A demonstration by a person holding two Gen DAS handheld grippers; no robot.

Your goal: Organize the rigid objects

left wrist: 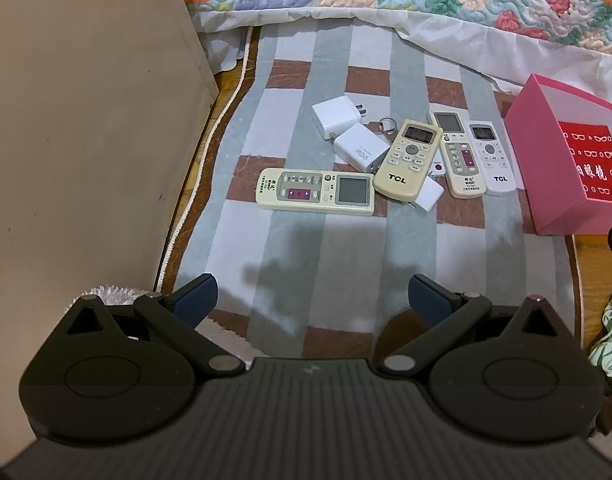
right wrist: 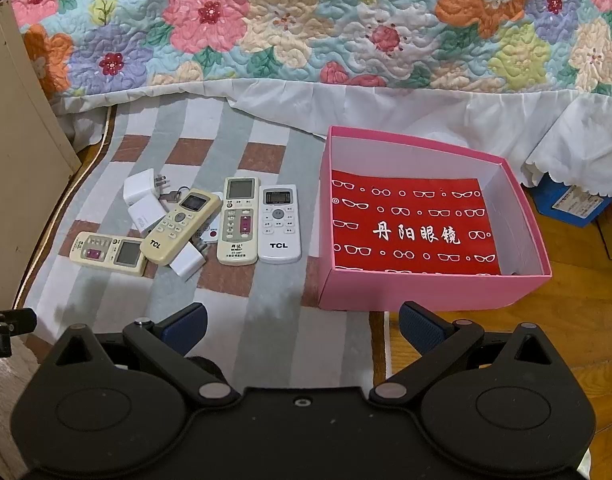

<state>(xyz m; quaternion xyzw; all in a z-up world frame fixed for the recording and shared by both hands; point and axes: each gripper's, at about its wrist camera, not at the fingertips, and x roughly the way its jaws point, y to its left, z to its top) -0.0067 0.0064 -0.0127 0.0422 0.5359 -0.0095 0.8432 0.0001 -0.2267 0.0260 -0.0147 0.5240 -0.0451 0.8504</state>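
Remotes clustered on striped rug (right wrist: 242,320), left of pink box (right wrist: 426,286); quilt (right wrist: 306,20) behind, cabinet (left wrist: 86,120) at left. White remote (right wrist: 279,224) and grey-panel remote (right wrist: 239,221) lying parallel, screens toward quilt. Cream TCL remote (right wrist: 181,226) angled, overlapping chargers (right wrist: 144,200) and keys (right wrist: 172,193). Leftmost remote (right wrist: 108,253) crosswise, screen rightward. Left gripper (left wrist: 312,296) and right gripper (right wrist: 302,322) spread wide, empty, hovering apart from everything.

A striped rug (right wrist: 242,320) is lying on the wooden floor (right wrist: 566,320), carrying remotes (right wrist: 279,224) and white chargers (right wrist: 140,188) at left, a pink box (right wrist: 426,290) at right.
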